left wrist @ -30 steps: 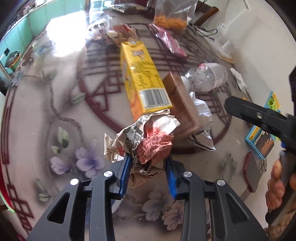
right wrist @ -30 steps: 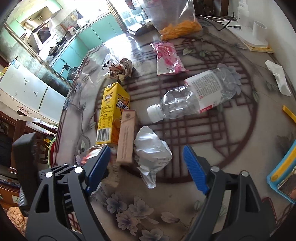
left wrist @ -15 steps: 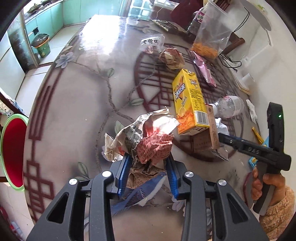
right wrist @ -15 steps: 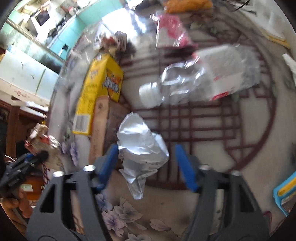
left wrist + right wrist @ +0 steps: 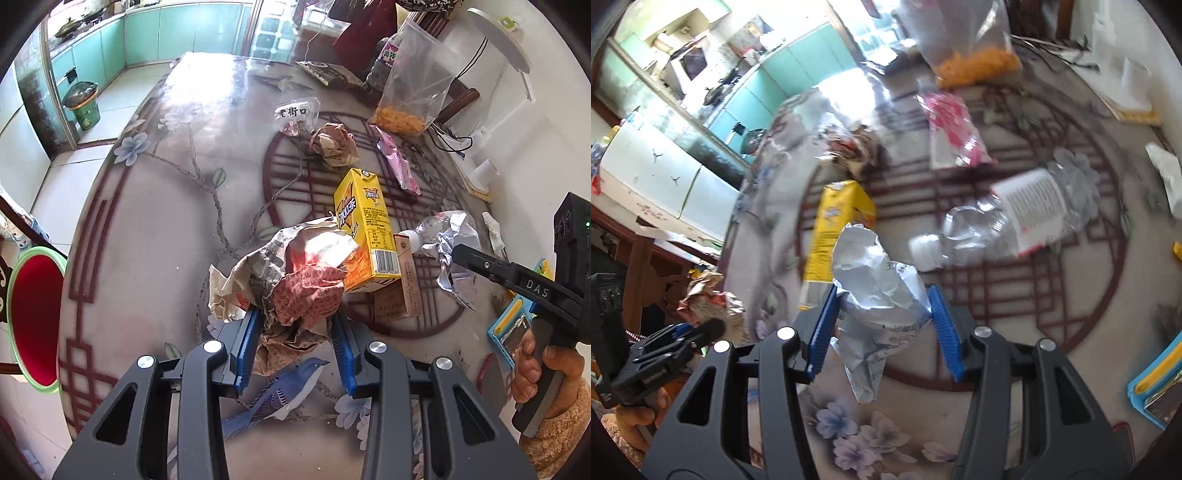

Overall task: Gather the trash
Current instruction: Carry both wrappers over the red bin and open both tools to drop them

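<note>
My left gripper (image 5: 295, 332) is shut on a crumpled brown and red paper wrapper (image 5: 295, 280), held above the round table. My right gripper (image 5: 881, 310) is shut on a crumpled silver foil wrapper (image 5: 875, 291), lifted off the table; that wrapper also shows in the left wrist view (image 5: 452, 240). On the table lie a yellow drink carton (image 5: 365, 236), a brown cardboard box (image 5: 402, 295), a crushed clear plastic bottle (image 5: 1015, 218), a pink wrapper (image 5: 949, 129) and a crumpled brown paper ball (image 5: 332, 146).
A red bin with a green rim (image 5: 33, 317) stands on the floor left of the table. A clear bag with orange snacks (image 5: 413, 92) and a small clear packet (image 5: 297, 114) lie at the back. A blue tray (image 5: 1156, 384) sits at the right edge.
My left gripper has pulled back and up with the paper wrapper, showing more of the table and the red bin. My right gripper has closed on the silver wrapper and lifted it.
</note>
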`<state>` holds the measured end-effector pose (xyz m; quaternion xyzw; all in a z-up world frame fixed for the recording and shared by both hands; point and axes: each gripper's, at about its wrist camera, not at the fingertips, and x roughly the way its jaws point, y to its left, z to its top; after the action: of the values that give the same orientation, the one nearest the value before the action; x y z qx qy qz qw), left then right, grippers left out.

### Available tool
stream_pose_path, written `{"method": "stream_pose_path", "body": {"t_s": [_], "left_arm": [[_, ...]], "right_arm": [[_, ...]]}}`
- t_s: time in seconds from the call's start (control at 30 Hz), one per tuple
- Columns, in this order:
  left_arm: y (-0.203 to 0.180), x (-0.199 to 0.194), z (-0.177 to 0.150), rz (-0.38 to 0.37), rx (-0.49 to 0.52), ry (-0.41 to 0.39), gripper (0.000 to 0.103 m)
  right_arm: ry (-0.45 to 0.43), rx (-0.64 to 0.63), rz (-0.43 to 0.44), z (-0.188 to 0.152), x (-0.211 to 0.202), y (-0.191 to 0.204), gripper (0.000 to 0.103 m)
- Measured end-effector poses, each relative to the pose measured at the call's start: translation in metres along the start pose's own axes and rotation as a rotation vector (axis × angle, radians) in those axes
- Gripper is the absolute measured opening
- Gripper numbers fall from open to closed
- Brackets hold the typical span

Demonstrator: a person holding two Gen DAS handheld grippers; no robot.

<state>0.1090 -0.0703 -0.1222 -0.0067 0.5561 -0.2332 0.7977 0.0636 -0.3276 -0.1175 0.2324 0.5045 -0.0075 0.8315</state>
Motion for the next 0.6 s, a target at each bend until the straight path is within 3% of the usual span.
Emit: {"method": "stream_pose_path", "body": {"t_s": [0.2,0.37,0.6], "left_arm": [[0.015,-0.010,-0.005,0.021,-0.040,-0.016,0.035],[0.027,-0.022,-0.009,0.095,-0.041,-0.043,0.035],[0.051,-0.035,-0.011,0.087,-0.107,-0.070,0.035]], "right_arm": [[0.008,-0.050,0.033,0.001,0.002,0.024,0.049],[0.015,-0.083,0.055,0.000,0.005,0.046,0.049],[0.028,-0.137,0.096,-0.006,0.007,0.072,0.049]]}}
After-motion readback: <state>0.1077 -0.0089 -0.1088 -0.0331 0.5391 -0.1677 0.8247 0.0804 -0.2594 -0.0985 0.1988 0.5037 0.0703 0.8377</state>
